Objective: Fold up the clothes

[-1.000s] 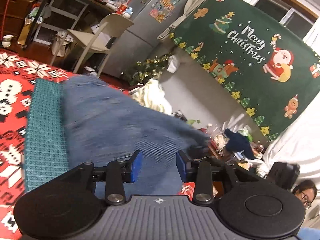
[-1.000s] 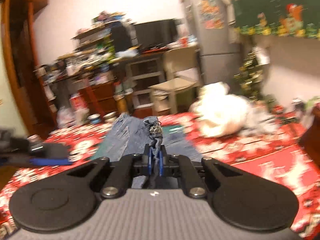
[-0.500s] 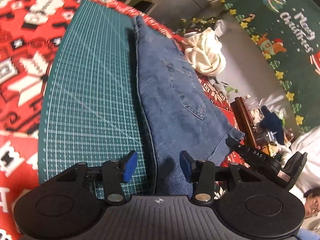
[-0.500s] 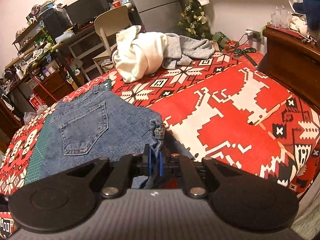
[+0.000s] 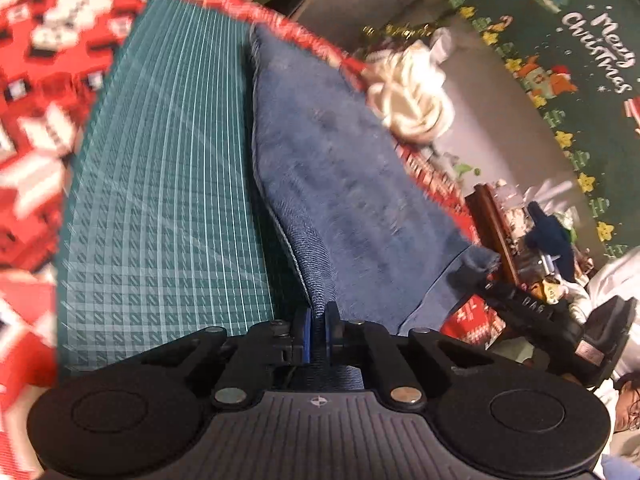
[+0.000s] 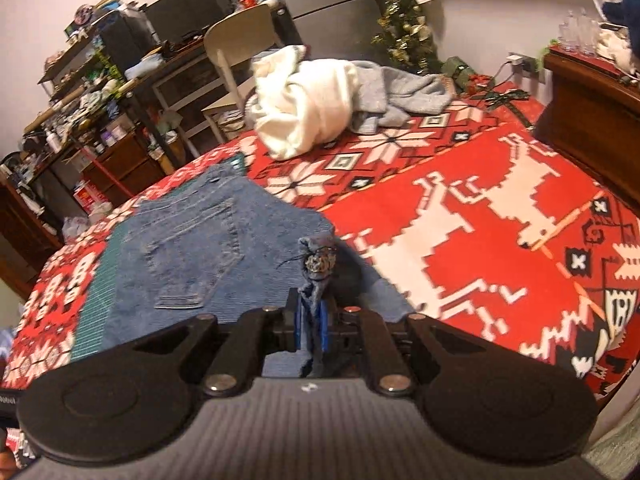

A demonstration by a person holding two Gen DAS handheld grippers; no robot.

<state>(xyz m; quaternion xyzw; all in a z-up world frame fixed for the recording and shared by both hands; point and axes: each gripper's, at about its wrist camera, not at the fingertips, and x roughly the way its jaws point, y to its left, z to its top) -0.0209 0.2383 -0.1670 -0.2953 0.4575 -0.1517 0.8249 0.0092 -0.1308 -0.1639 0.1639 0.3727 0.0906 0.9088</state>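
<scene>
A pair of blue jeans [image 5: 352,184] lies folded lengthwise, partly on a green cutting mat [image 5: 168,184]. My left gripper [image 5: 318,328] is shut on the near folded edge of the denim. In the right wrist view the jeans [image 6: 208,248] show a back pocket [image 6: 196,256] facing up. My right gripper [image 6: 311,324] is shut on a frayed corner of the denim [image 6: 318,260], which sticks up between its blue pads. The right gripper's black body [image 5: 560,328] shows at the jeans' other near corner in the left wrist view.
A red patterned blanket [image 6: 460,208] covers the bed. A white garment [image 6: 312,116] and a grey one [image 6: 404,88] are heaped at the far side. A dark wooden cabinet [image 6: 592,120] stands on the right, a chair [image 6: 236,44] and cluttered shelves behind.
My left gripper's jaws, open before, have closed on the jeans' edge. Both grippers have come down towards the bed, and the denim now lies flat. The right gripper kept its hold.
</scene>
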